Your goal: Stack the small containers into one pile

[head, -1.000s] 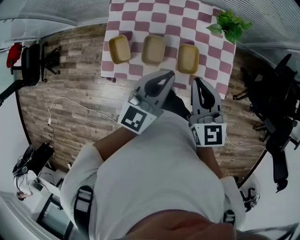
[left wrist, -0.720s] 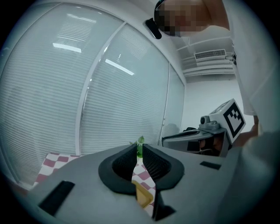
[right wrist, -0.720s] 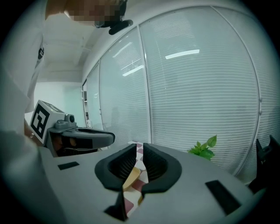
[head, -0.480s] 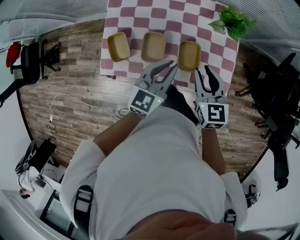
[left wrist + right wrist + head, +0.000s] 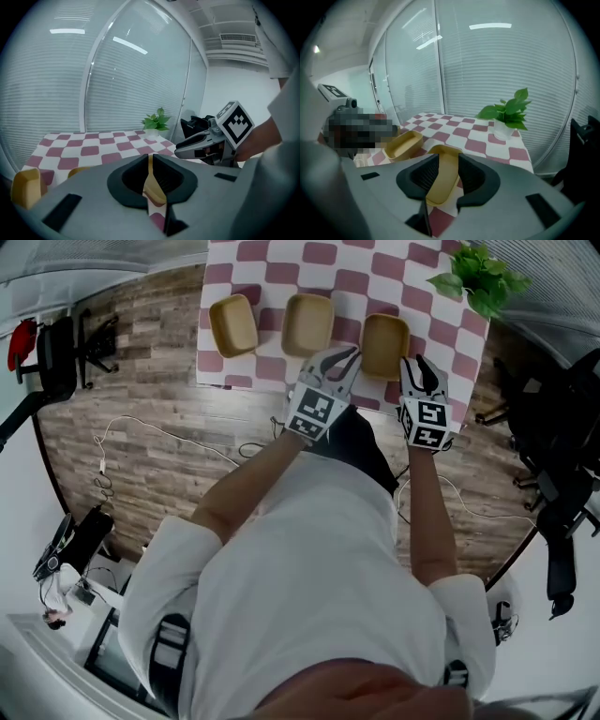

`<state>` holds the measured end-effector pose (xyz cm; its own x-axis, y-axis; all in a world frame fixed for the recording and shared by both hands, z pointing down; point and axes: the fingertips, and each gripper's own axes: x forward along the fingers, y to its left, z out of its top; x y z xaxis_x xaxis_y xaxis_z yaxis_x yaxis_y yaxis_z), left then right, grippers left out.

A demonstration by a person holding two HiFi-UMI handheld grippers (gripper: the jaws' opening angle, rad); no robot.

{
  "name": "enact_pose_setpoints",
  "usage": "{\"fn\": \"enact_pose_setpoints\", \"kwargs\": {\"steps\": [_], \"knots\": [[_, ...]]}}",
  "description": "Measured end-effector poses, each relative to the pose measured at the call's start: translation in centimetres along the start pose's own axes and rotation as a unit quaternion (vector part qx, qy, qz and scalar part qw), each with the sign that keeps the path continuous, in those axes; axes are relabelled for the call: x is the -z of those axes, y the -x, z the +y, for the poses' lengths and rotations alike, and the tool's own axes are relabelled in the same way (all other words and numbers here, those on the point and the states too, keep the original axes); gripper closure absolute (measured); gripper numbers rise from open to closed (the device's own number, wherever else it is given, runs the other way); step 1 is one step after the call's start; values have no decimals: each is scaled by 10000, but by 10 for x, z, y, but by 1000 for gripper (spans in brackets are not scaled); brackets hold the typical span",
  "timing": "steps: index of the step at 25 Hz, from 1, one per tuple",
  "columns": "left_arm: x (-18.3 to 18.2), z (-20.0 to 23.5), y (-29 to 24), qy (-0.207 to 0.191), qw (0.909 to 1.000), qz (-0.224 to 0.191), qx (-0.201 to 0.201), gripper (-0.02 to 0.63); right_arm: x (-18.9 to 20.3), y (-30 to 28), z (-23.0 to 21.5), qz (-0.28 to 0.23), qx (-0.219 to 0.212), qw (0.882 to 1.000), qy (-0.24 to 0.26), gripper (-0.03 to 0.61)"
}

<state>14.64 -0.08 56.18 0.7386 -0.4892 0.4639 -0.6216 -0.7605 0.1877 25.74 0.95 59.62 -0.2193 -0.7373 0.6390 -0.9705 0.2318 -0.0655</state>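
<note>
Three containers sit in a row on the table point(image 5: 375, 277) in front of me, near its front edge: the left container point(image 5: 233, 324), the middle container point(image 5: 308, 322) and the right container point(image 5: 385, 345), each apart from its neighbour. My left claw point(image 5: 339, 360) hangs at the front edge, between the middle and right containers and just before them. My right claw point(image 5: 422, 369) hangs to its right, just beside the right container's near right corner. A plant point(image 5: 483, 282) stands on the table's far right corner, behind the row. On the floor, a cable point(image 5: 159, 439) lies to my left, one chair point(image 5: 66, 357) stands well left of the table and another chair point(image 5: 553, 418) stands to its right.
</note>
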Motion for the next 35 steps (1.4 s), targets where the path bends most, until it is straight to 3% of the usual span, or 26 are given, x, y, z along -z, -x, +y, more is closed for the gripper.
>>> {"fn": "enact_pose_setpoints", "kwargs": {"steps": [8,12,16,25,32,35], "knots": [[61,6,-31,245,9975,665,17,577,72,-47,-15,707,78,9967,-397,443],[73,8,-36,377,9961,795,25,577,91,-60,-16,910,94,9930,-751,445],[75,5,-39,380,9958,829,78,577,100,-64,-20,990,245,9887,-1101,530],[60,-3,-28,458,9961,745,123,577,84,-50,-27,779,356,9792,-1837,546],[29,-14,-18,841,9946,567,225,575,48,-25,-28,426,503,9783,-1965,546],[17,-19,-15,792,9954,491,241,571,32,-15,-27,262,549,9804,-1874,546]]}}
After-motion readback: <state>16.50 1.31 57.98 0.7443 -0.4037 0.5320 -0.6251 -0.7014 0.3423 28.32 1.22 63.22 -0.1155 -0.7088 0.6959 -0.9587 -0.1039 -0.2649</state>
